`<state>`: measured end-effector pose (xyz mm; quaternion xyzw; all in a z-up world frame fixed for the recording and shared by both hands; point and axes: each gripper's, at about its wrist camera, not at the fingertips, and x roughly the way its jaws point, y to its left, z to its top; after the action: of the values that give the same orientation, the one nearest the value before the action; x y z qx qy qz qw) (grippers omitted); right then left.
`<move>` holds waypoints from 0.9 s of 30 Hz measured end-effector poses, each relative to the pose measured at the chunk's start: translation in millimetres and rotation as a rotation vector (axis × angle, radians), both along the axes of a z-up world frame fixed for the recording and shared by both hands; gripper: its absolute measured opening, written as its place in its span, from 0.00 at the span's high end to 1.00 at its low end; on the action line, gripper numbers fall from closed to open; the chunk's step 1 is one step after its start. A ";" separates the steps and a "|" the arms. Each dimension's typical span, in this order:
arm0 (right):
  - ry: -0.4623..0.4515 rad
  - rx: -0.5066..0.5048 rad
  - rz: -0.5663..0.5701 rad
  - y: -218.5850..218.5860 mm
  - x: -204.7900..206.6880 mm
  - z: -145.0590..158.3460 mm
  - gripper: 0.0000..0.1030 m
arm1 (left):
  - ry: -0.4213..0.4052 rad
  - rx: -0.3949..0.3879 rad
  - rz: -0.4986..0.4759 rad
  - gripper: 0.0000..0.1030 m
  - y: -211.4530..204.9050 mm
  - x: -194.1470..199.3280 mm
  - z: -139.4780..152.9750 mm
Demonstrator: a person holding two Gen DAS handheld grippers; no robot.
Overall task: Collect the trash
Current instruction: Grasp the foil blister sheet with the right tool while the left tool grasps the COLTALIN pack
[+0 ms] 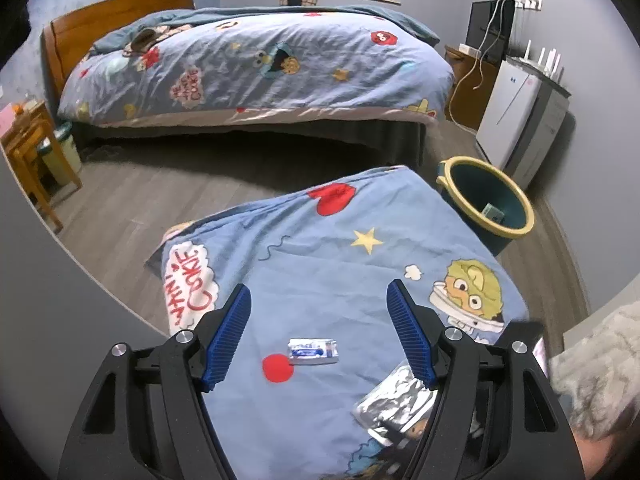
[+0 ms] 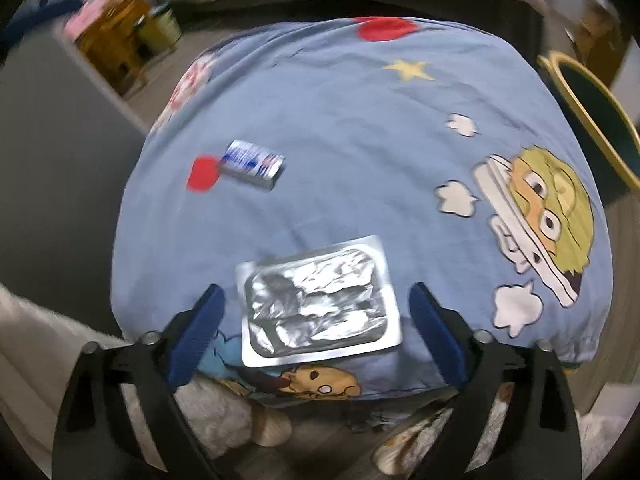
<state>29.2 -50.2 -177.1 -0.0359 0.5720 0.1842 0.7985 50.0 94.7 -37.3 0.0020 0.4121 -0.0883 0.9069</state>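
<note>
A small blue-and-white wrapper (image 1: 313,353) (image 2: 252,164) lies on the blue cartoon-print bedding (image 1: 320,264) (image 2: 360,128). My left gripper (image 1: 318,286) hovers over it, open, with nothing between its fingers. A crinkled silver foil pack (image 2: 316,300) (image 1: 396,400) lies flat nearer the bedding's front edge. My right gripper (image 2: 316,289) stands open, pointing steeply down, with a blue finger on either side of the pack and both clear of it. A teal bin with a yellow rim (image 1: 520,200) (image 2: 580,112) stands on the floor at the bedding's far right corner, with a small packet (image 1: 494,212) inside.
Across the wooden floor (image 1: 160,192) stands a bed (image 1: 260,64) with matching bedding. A wooden side table (image 1: 28,148) and a small pail (image 1: 64,148) are at the left, and a white appliance (image 1: 516,120) at the right wall. A fuzzy sleeve (image 1: 592,368) is at the right edge.
</note>
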 end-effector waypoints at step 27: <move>-0.008 -0.128 0.011 2.4 11.9 -30.7 0.11 | 0.042 -0.051 0.085 0.30 16.7 8.2 -5.9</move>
<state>41.1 -47.8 -207.8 -0.0910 0.5794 0.1515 0.7956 58.2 111.3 -43.2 -0.0405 0.4282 -0.0603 0.9008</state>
